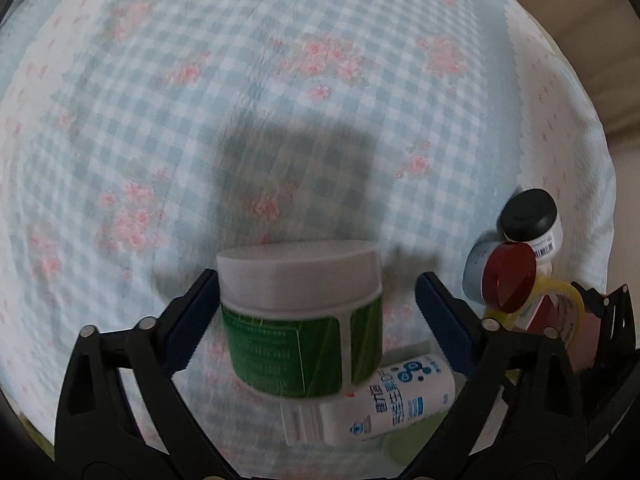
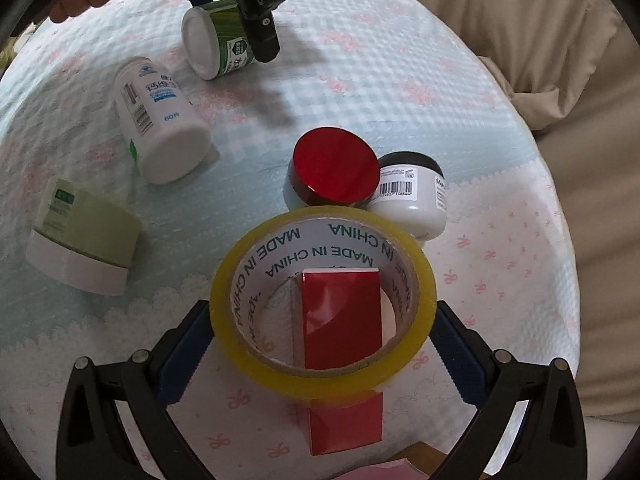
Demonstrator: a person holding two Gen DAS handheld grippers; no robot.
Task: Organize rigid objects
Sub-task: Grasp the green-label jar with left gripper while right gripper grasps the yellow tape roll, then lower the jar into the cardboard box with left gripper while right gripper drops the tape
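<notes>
A green-labelled jar with a white lid [image 1: 304, 316] lies between the fingers of my left gripper [image 1: 316, 316]. The jaws stand wide, the left pad touching it and the right pad apart from it. The jar also shows in the right wrist view [image 2: 216, 42], resting on the bed. My right gripper [image 2: 320, 336] is open around a yellow tape roll [image 2: 324, 300] that leans on a red box [image 2: 340, 320]; both pads stand at its sides with small gaps.
On the blue checked bedspread [image 1: 280, 100] lie a white bottle with blue print [image 2: 160, 120], a pale green jar [image 2: 84, 240], a red-lidded jar [image 2: 336, 166] and a black-lidded white jar [image 2: 416, 196]. A beige duvet [image 2: 540, 60] lies at right.
</notes>
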